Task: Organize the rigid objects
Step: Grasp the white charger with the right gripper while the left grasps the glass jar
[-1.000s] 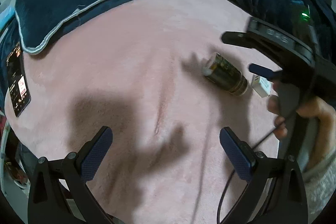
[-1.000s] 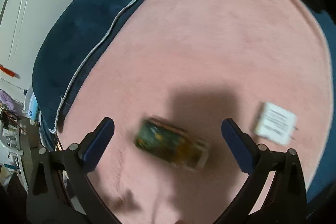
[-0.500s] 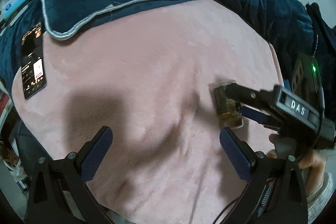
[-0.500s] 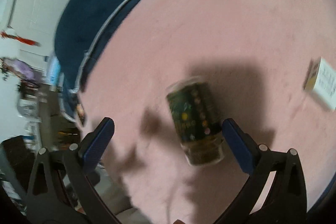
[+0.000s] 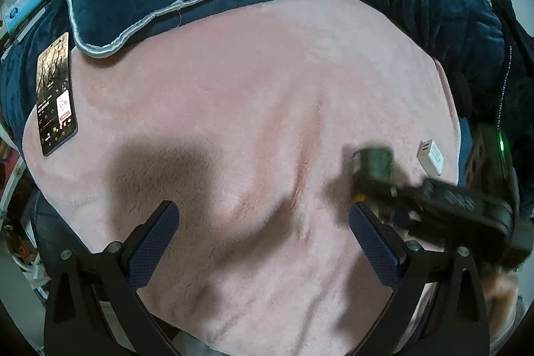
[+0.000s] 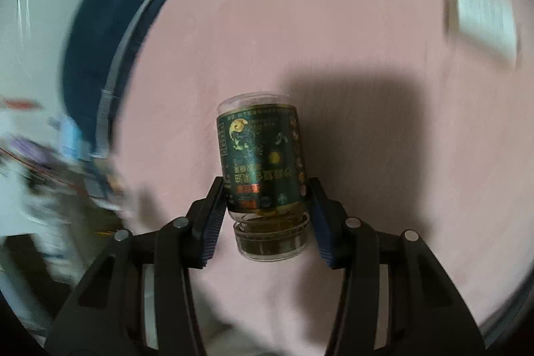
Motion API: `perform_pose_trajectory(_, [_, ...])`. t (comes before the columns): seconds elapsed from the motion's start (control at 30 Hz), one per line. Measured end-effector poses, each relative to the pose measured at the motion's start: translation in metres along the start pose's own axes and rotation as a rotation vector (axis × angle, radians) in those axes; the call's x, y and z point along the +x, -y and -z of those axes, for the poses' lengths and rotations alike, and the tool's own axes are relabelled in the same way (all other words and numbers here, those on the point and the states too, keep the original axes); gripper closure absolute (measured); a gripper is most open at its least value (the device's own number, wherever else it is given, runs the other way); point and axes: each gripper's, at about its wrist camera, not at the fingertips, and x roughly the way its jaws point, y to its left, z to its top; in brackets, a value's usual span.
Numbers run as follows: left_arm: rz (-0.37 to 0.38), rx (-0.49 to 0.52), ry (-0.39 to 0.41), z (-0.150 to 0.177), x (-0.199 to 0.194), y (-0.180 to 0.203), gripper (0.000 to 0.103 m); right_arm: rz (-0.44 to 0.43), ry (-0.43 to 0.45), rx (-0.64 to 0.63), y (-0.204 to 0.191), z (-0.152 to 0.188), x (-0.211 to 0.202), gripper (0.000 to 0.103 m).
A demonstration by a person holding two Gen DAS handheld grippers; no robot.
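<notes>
R gripper [image 6: 265,216] now clamped on jar [image 6: 262,165]

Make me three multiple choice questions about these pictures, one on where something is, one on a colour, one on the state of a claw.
1. Where does the phone lie?
A. at the left edge of the pink blanket
B. beside the white charger
C. between the left claw's fingers

2. What colour is the jar label?
A. red
B. dark green
C. white

3. What is the right claw doing?
A. hanging open
B. gripping the charger
C. gripping the jar

Answers: 1 A, the left wrist view shows it at the blanket's far left edge. 2 B, the label is dark green with gold print. 3 C, both pads press the jar's sides; the left claw is open.
</notes>
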Motion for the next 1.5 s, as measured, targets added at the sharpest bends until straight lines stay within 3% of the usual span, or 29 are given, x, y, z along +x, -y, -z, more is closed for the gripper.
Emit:
perform_pose_trajectory(0.1, [0.002,0.013,-0.003,0.001,0.001,0.002,0.001,-0.030,-0.015,0.000,0.004,0.012,-0.006,0.051])
perform_pose_trajectory(0.23, [-0.003,0.044,-0.015,0.003,0.006,0.009,0.001,0.116,0.175,-0.106,0.002,0.010,-0.048,0.051])
perform_pose_trajectory(0.37, [0.003,0.077,-0.043,0.004,0.016,0.022,0.001,0.288,0.323,-0.169,0.011,-0.020,-0.082,0.035])
perform_pose_trajectory(0.53, [0.019,0.098,-0.043,0.002,0.016,0.033,0.001,0.339,0.428,-0.134,0.030,-0.072,-0.099,0.031])
perform_pose_trajectory(0.7, [0.018,0.108,-0.065,0.002,0.022,0.037,0.001,0.376,0.363,-0.128,0.042,-0.111,-0.077,0.032])
perform_pose_trajectory(0.77, [0.021,0.109,-0.069,0.000,0.023,0.039,0.001,0.382,0.331,-0.140,0.042,-0.111,-0.073,0.031])
perform_pose_trajectory(0.97, [0.026,0.132,-0.080,0.001,0.027,0.051,0.001,0.332,0.233,-0.189,0.041,-0.070,-0.065,0.031])
perform_pose_trajectory(1.03, [0.021,0.150,-0.085,0.004,0.029,0.055,0.001,0.358,0.220,-0.216,0.043,-0.059,-0.062,0.032])
perform_pose_trajectory(1.1, [0.015,0.163,-0.089,0.006,0.032,0.060,0.001,0.439,0.215,-0.280,0.039,-0.046,-0.053,0.035])
perform_pose_trajectory(1.17, [0.011,0.172,-0.095,0.008,0.035,0.063,0.001,0.541,0.222,-0.346,0.035,-0.035,-0.050,0.061])
perform_pose_trajectory(1.2, [0.009,0.174,-0.099,0.008,0.037,0.064,0.001,0.579,0.233,-0.368,0.032,-0.029,-0.050,0.062])
perform_pose_trajectory(1.37, [0.014,0.182,-0.102,0.009,0.048,0.070,0.001,0.478,0.228,-0.322,0.029,0.005,-0.057,0.063])
perform_pose_trajectory(1.5, [0.059,0.191,-0.101,0.007,0.055,0.074,0.002,0.459,0.205,-0.300,0.030,0.034,-0.049,0.063])
